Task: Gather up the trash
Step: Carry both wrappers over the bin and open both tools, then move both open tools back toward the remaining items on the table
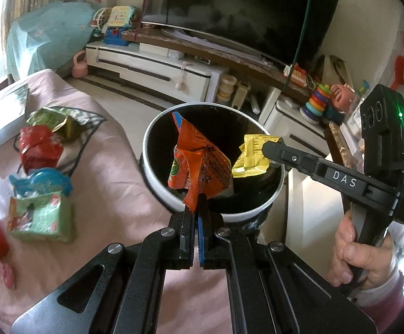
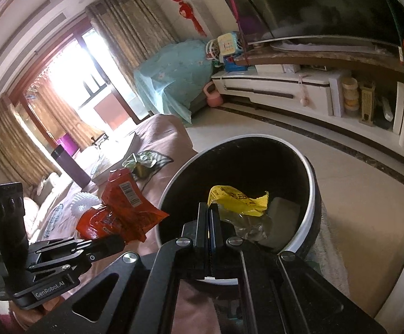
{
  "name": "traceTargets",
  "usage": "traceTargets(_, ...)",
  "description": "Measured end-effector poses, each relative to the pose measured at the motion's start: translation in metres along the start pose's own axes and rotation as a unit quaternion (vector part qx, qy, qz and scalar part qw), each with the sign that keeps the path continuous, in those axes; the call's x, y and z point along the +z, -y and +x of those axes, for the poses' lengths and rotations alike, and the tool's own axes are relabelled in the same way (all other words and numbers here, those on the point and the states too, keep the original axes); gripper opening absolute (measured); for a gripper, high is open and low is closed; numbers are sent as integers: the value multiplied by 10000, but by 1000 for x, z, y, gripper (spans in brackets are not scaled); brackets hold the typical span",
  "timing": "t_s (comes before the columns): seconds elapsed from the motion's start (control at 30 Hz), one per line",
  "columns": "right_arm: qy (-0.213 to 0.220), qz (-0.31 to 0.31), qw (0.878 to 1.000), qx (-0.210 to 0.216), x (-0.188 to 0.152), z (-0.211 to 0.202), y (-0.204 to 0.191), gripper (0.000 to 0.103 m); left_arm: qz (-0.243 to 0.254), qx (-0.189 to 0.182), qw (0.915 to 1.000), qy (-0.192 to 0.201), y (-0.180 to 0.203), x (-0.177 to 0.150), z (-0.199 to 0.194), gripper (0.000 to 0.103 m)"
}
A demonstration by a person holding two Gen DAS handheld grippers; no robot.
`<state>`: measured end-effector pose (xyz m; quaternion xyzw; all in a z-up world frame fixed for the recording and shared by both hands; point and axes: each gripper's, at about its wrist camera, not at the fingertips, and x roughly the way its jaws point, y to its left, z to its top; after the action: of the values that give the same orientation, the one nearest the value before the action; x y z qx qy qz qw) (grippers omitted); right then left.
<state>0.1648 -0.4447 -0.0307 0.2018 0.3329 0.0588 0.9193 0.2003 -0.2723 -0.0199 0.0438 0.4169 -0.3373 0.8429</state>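
Largest item: the pink-covered sofa (image 1: 112, 172), which carries the remaining litter. At its edge stands the round trash bin (image 1: 157, 128), black inside with a pale rim, mouth open; a pale object lies at the bottom, not identifiable.

Left gripper (image 1: 196, 208): clenched on the lower corner of an orange snack wrapper (image 1: 199, 161), which stands up over the bin mouth at about 7 o'clock of the rim in the left wrist view. The right wrist view places it nearer the rim than the middle.

Right gripper (image 2: 209, 217): closed on a yellow wrapper (image 2: 238, 200) with clear film trailing below, held over the bin interior toward 3 o'clock of the rim in the left wrist view.

Outstanding on the sofa, at 9 to 10 o'clock from the bin: a green foil packet (image 1: 60, 119), a red packet (image 1: 39, 147), a blue fish-shaped wrapper (image 1: 40, 183) and a green tissue pack (image 1: 40, 217).

Handling assessment: all items appear light, thin and crinkly, the foil probably slick. An edge or corner pinch should serve; the tissue pack looks soft and bulkier, best taken across a narrow side.
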Motion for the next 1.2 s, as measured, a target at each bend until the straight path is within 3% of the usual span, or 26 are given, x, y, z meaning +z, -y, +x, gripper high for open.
traceTargets(0.3, -116, -20, 9999, -2, 5, 9, 6, 1, 78, -5, 9998, -175, 9, 8, 20, 1)
traceTargets(0.47, -198, -30, 9998, -18, 8, 17, 9, 6, -24, 27, 9997, -252, 4, 11, 28, 2)
traceTargets(0.53, -227, 7, 9997, 7, 9, 19, 12, 7, -97, 34, 9995, -294, 1, 11, 30, 5)
traceTargets(0.6, -239, 55, 9997, -11, 9, 20, 15, 10, -191, 3, 9994, -290, -1, 9, 29, 25)
traceTargets(0.67, -211, 105, 9997, 5, 8, 17, 16, 24, -223, 36, 9995, -208, -4, 8, 25, 39)
traceTargets(0.77, -110, 155, 9998, 29, 6, 11, 17, 48, -236, 21, 9996, -140, -5, 5, 19, 40)
traceTargets(0.9, 45, 237, 9997, 50, 3, 3, 13, 64, -283, 77, 9995, -83, -10, -5, 9, 47)
traceTargets(0.97, 142, 245, 9996, 77, 1, -2, 8, 80, -351, 102, 9993, -76, -15, -12, 5, 49)
traceTargets(1.07, 263, 184, 9994, 85, -6, -7, -4, 88, -473, 183, 9987, -94, -25, -26, -4, 49)
traceTargets(1.2, 265, 30, 9995, 155, -17, -8, -25, 91, -642, 313, 9974, -68, -40, -44, -17, 49)
